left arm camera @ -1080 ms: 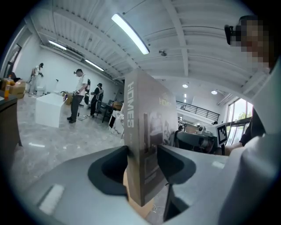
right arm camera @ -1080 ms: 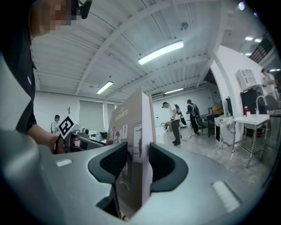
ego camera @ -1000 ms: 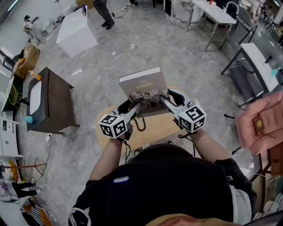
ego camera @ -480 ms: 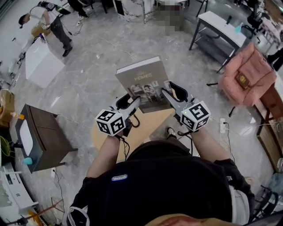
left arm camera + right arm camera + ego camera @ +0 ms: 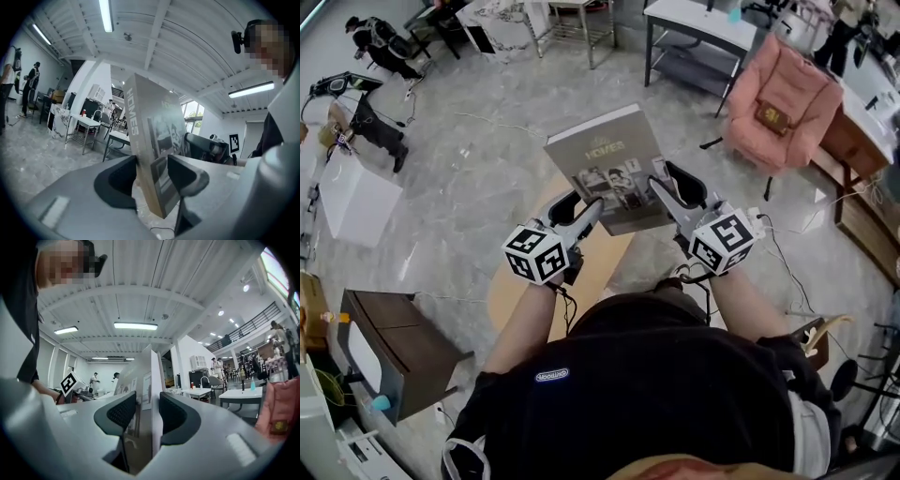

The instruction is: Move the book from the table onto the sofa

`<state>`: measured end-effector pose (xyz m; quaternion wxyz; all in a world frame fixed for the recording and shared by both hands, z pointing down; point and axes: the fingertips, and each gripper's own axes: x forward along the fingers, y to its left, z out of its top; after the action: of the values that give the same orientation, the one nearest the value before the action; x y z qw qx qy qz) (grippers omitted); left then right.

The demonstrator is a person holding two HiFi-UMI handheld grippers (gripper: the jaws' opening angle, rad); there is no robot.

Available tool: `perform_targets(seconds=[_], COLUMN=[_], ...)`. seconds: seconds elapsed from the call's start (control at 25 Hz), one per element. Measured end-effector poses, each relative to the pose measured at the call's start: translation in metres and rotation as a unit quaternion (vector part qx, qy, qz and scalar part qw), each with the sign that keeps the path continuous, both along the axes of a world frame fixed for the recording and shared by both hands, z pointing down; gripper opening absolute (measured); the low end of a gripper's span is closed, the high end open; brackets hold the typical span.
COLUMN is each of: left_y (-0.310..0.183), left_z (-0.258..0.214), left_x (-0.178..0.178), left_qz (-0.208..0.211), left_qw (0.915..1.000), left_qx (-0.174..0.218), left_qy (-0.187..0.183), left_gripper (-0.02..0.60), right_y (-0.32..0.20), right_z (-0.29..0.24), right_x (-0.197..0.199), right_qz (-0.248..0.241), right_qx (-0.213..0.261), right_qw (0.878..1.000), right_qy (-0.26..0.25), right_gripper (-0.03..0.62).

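Though book is clamped, sofa stands apart

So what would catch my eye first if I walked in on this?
Probably the big grey book held in mid-air at the centre of the head view. The left gripper and the right gripper each clamp its near edge between their jaws. After that, the pink sofa at the upper right, and the round wooden table just under the grippers.
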<state>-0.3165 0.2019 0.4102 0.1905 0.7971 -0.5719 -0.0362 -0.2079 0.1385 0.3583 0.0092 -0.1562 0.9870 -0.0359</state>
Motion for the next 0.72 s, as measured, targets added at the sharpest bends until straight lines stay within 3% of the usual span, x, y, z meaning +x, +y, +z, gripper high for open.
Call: perform_targets(seconds=[0.12, 0.36, 0.56, 0.72], left_y=[-0.042, -0.041, -0.192, -0.22], left_z=[-0.002, -0.004, -0.017, -0.01], left_x=[0.04, 0.044, 0.149, 0.158], left_qz=[0.017, 0.044, 0.073, 0.105], left_qw=[0.9998, 0.999, 0.9973, 0.9943], left_qx=[-0.001, 0.011, 0.0, 0.012], left_qy=[-0.005, 0.008, 0.012, 0.017], left_gripper=[0.215, 0.215, 0.215, 0.213], right_y=[-0.04, -0.034, -0.178, -0.196], right_z=[-0.005, -0.013, -0.025, -0.02], right_x=[0.04, 0.044, 0.153, 0.166], right_qz=[0.013, 0.035, 0.061, 0.092], right_qx=[0.004, 0.021, 0.014, 0.022], right_qw=[1.0, 0.999, 0.998, 0.995], right_qy=[-0.011, -0.019, -0.028, -0.032], right_gripper=[0.183, 0.181, 0.179, 0.176])
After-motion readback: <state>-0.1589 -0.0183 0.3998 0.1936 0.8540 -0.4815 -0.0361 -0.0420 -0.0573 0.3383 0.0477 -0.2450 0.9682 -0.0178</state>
